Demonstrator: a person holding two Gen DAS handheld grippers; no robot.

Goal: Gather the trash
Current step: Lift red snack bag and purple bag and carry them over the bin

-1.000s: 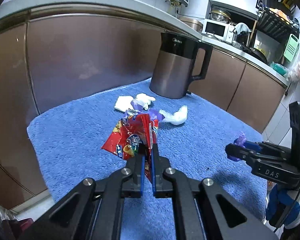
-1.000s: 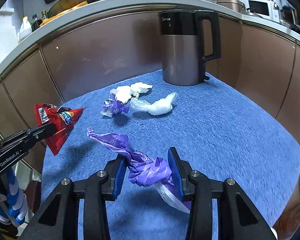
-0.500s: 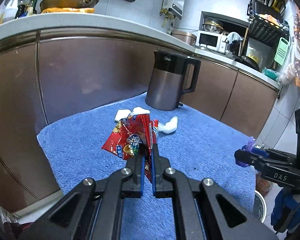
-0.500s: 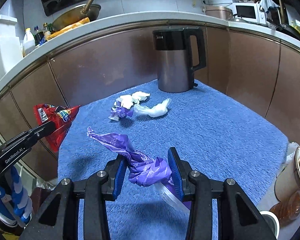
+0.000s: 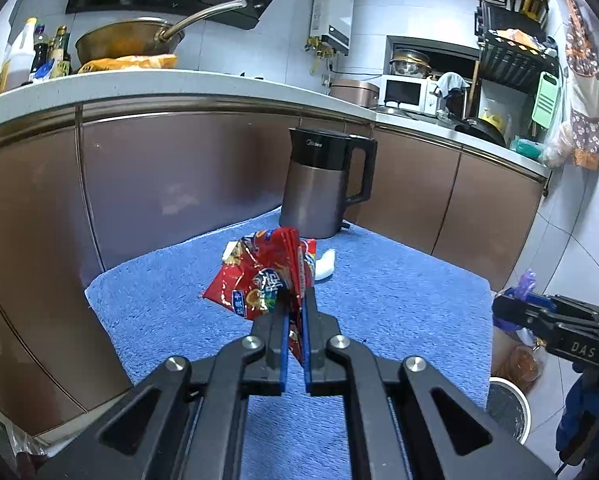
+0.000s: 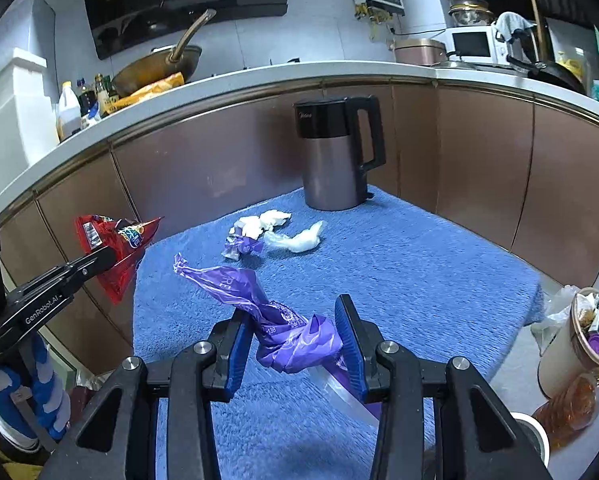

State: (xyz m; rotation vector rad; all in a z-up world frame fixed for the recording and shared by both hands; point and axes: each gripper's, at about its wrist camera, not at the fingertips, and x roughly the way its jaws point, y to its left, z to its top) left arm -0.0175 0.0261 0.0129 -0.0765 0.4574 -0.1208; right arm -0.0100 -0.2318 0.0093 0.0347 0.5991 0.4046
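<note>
Two wrappers aloft over blue towel (image 6: 399,264): left gripper (image 5: 295,316) pinched tight on red snack bag (image 5: 259,280), right gripper (image 6: 295,330) clamped on purple plastic bag (image 6: 259,304). Both featherlight, crinkly, slick film (bunched folds give best hold). Left on towel: white tissue wads (image 6: 265,220), small purple wrapper (image 6: 241,246), clear plastic twist (image 6: 299,240), all soft, crushable.

The red snack bag (image 5: 265,276) hides most of the white scraps (image 5: 324,265) behind it.

a dark kettle (image 6: 337,156) stands on the blue mat (image 6: 399,264) (upright), below the counter (image 5: 179,84).
</note>
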